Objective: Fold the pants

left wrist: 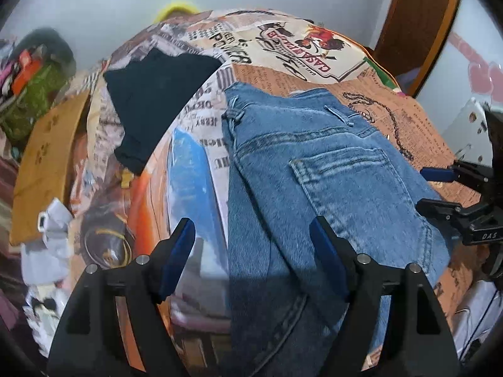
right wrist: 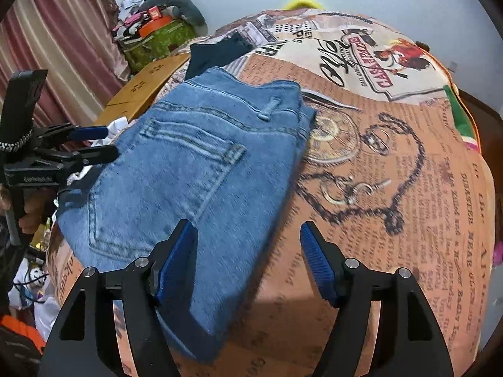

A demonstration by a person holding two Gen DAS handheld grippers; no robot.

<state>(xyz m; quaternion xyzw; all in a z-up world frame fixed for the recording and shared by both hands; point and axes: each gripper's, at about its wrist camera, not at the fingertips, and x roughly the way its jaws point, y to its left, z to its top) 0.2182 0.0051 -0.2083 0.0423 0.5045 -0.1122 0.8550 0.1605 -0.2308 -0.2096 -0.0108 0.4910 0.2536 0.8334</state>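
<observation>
Folded blue jeans (left wrist: 330,182) lie back pocket up on a newspaper-print cover (right wrist: 393,157). In the left wrist view my left gripper (left wrist: 251,223) hovers open above the jeans' left edge, its blue pads apart and pressing on nothing. My right gripper (right wrist: 246,224) is open too, over the near right edge of the jeans (right wrist: 176,169), with nothing pinched. Each gripper shows in the other's view: the right gripper (left wrist: 421,188) at the jeans' right side, the left gripper (right wrist: 110,143) at their left side, held by a hand.
A dark navy garment (left wrist: 157,100) lies folded beyond the jeans at the far left. A cardboard box (left wrist: 47,163), crumpled white paper (left wrist: 53,235) and a green bag (right wrist: 157,40) piled with clutter stand off the left edge. A curtain (right wrist: 63,47) hangs behind.
</observation>
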